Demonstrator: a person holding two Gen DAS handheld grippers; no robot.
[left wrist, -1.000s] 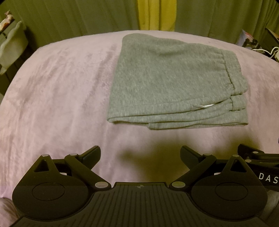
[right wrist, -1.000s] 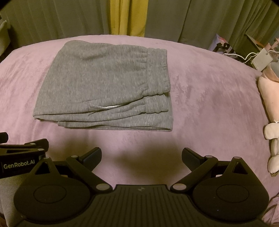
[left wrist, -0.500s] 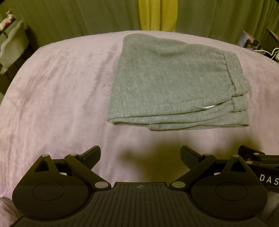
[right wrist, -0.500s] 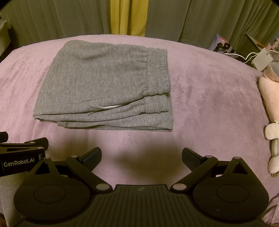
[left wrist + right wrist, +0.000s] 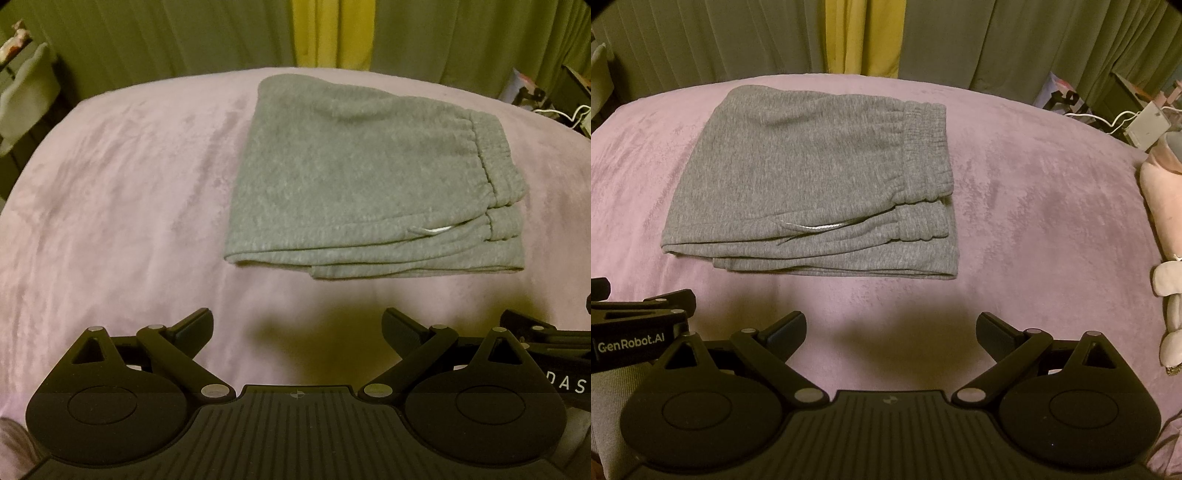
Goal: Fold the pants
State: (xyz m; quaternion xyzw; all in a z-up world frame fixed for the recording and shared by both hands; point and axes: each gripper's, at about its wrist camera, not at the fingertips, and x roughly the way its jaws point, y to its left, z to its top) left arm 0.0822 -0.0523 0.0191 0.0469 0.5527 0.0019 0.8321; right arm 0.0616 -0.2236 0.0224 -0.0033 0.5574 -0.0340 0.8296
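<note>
Grey sweatpants (image 5: 362, 177) lie folded in a flat rectangle on the pink blanket (image 5: 110, 206), waistband to the right, a white drawstring showing at the front fold. They also show in the right wrist view (image 5: 812, 184). My left gripper (image 5: 297, 328) is open and empty, held back from the pants' near edge. My right gripper (image 5: 891, 330) is open and empty, also short of the near edge. The two grippers are side by side; each shows at the edge of the other's view.
The pink blanket (image 5: 1034, 206) covers the bed. A pink plush toy (image 5: 1163, 206) lies at the right edge. Green curtains (image 5: 960, 37) hang behind. Cables and a white box (image 5: 1145, 127) sit at the far right. A pale chair (image 5: 26, 96) stands far left.
Both grippers have stayed open and almost still. The pants have not moved.
</note>
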